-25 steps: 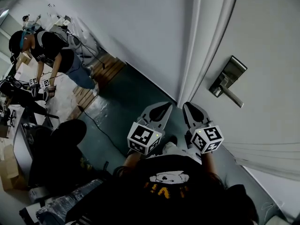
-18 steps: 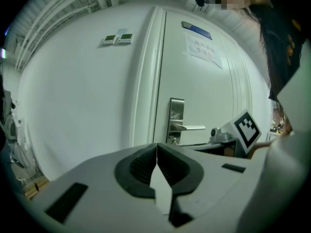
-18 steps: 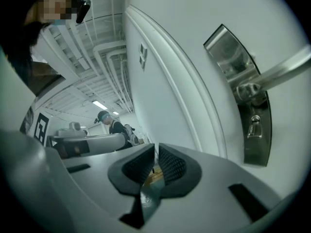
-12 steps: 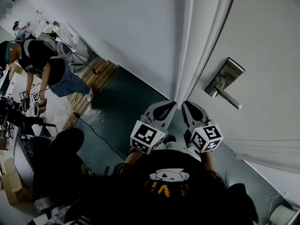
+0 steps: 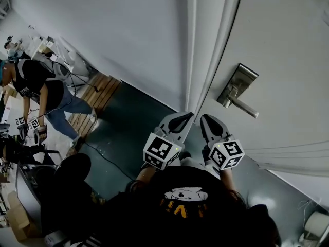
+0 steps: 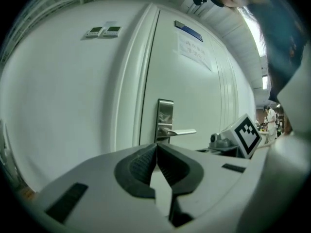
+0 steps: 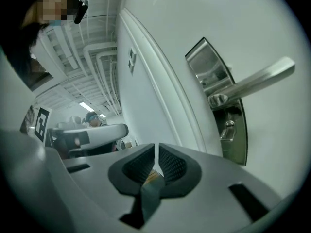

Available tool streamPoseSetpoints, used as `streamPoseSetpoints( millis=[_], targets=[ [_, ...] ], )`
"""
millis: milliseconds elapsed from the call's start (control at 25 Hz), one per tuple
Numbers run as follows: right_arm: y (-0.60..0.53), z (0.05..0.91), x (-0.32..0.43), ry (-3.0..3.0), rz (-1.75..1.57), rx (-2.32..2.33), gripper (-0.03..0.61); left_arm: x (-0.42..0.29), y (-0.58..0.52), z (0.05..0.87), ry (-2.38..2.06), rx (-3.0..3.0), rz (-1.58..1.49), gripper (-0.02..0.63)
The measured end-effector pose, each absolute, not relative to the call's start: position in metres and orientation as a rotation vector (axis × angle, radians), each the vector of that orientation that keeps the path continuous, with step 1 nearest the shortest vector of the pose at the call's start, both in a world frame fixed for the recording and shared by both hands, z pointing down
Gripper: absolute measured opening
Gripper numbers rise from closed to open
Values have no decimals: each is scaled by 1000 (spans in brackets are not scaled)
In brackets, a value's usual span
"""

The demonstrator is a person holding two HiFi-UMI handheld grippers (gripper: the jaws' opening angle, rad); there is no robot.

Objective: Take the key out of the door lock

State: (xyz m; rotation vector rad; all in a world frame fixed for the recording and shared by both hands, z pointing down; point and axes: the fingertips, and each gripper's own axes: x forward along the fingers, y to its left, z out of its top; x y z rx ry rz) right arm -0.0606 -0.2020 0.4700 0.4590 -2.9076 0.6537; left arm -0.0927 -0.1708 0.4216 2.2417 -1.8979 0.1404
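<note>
The metal lock plate (image 5: 239, 83) with its lever handle (image 5: 243, 107) sits on the white door (image 5: 288, 45), up and to the right of both grippers. In the right gripper view a small metal key head (image 7: 227, 128) sticks out of the plate (image 7: 214, 74) just under the lever (image 7: 257, 79). My left gripper (image 5: 181, 118) and right gripper (image 5: 207, 121) are held side by side close to the body, well short of the lock. Both are shut with nothing between the pads. The left gripper view has the plate (image 6: 165, 115) straight ahead beyond the closed tips (image 6: 156, 147).
The door frame (image 5: 198, 60) runs between door and white wall. Another person (image 5: 38, 84) stands at the far left beside wooden pallets (image 5: 92, 99) and a cable on the dark floor (image 5: 128, 133). A paper notice (image 6: 194, 47) hangs on the door; wall switches (image 6: 103, 31) sit to its left.
The head view has swung, so the lock plate sits a little further left in it. The person at the left has stepped away. Both grippers have stayed shut and almost still.
</note>
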Motion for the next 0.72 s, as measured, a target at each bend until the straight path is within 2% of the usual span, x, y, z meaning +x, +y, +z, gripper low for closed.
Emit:
streamPoseSetpoints(
  millis=[560, 720],
  targets=[
    [-224, 482, -43, -2828, 806, 851, 12, -99, -184, 423, -1664, 2416, 167, 9],
    [-226, 489, -38, -2792, 898, 931, 69, -104, -186, 426, -1603, 2450, 178, 9]
  ],
)
